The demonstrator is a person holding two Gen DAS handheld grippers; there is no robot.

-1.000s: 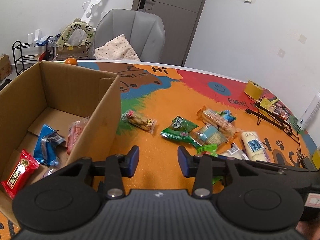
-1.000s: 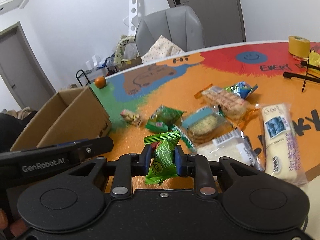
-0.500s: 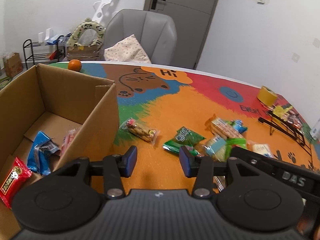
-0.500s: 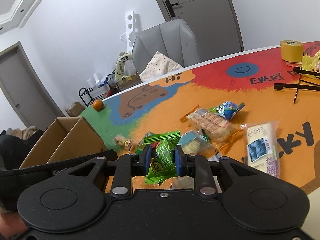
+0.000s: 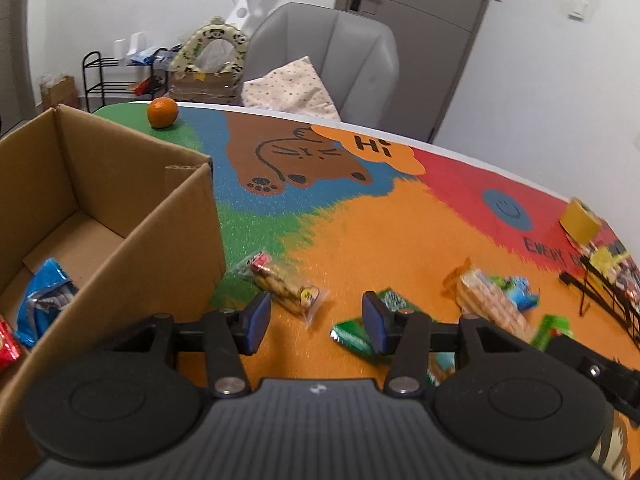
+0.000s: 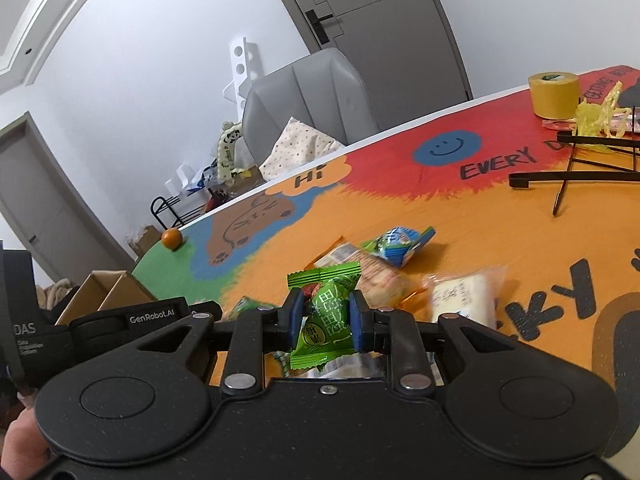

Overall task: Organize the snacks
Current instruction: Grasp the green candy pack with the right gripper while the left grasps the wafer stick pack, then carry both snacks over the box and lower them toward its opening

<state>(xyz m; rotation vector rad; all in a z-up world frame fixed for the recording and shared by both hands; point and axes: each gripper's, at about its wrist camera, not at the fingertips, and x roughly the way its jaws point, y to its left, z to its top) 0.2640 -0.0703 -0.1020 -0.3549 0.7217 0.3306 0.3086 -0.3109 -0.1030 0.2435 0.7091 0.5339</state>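
My left gripper (image 5: 316,322) tilts downward, its jaws opening with nothing between the blue pads (image 5: 256,320). My right gripper (image 6: 325,318) also points down at a shallower slant, rolled a little so the scene leans, and its pads (image 6: 356,322) are pressed onto the sides of a green snack packet (image 6: 324,316). From the right wrist view, the black body of my left gripper shows at the left edge, with part of my hand (image 6: 20,440) below it.

Green candy wrapper (image 6: 325,316), brown cardboard box (image 5: 120,200), spotted cushion (image 5: 292,92).
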